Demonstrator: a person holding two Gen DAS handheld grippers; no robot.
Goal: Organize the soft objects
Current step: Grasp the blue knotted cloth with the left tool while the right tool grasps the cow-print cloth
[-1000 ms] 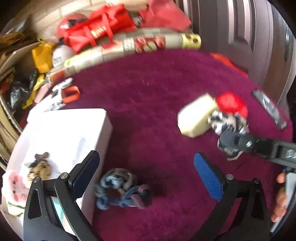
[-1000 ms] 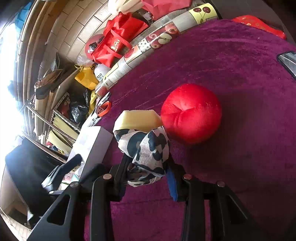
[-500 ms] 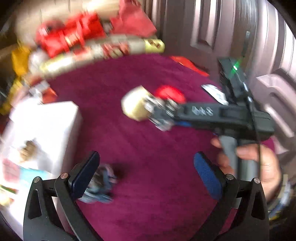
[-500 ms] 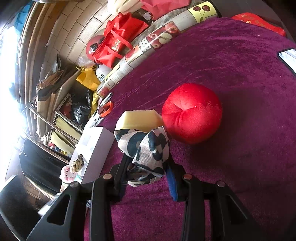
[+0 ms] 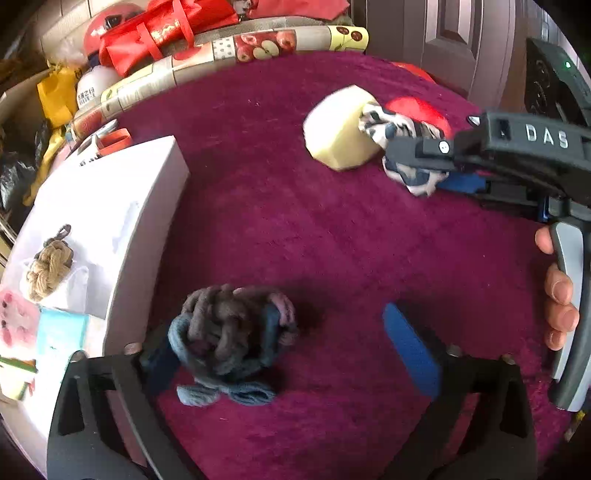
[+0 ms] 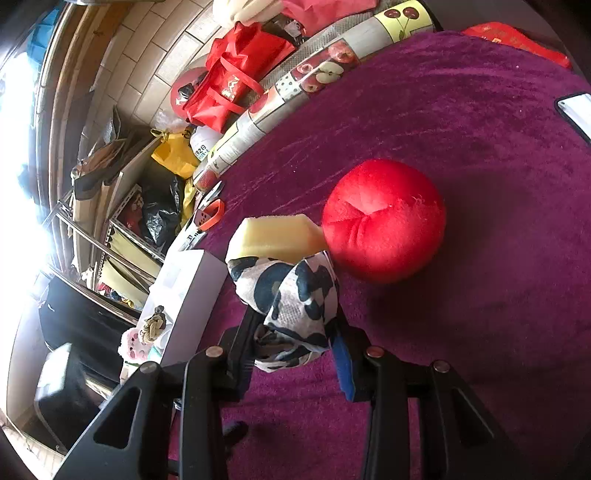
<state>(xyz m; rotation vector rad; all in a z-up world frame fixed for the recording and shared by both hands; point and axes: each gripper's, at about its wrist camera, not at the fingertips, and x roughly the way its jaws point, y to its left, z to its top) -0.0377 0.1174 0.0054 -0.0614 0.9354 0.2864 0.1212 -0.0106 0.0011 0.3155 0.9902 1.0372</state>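
Observation:
My right gripper (image 6: pixel 295 343) is shut on a black-and-white patterned cloth toy (image 6: pixel 291 295); it also shows in the left wrist view (image 5: pixel 402 147). Beside it lie a yellow sponge block (image 6: pixel 273 236) (image 5: pixel 341 127) and a red plush ball (image 6: pixel 384 221) (image 5: pixel 417 110) on the magenta carpet (image 5: pixel 295 229). My left gripper (image 5: pixel 284 339) is open around a knotted grey-blue rope toy (image 5: pixel 229 332), which lies near its left finger. A white box (image 5: pixel 110 206) at the left holds a tan rope knot (image 5: pixel 48 269) and a pink plush (image 5: pixel 16 321).
A rolled fruit-print mat (image 5: pixel 229 51), red bags (image 5: pixel 155 29) and clutter line the far edge of the carpet. A door (image 5: pixel 443 40) stands at the back right. A phone (image 6: pixel 576 110) lies on the carpet at the right.
My left gripper has swung about and now sits lower and closer to the rope toy, which lies between its fingers. The right gripper still holds the patterned cloth, barely moved.

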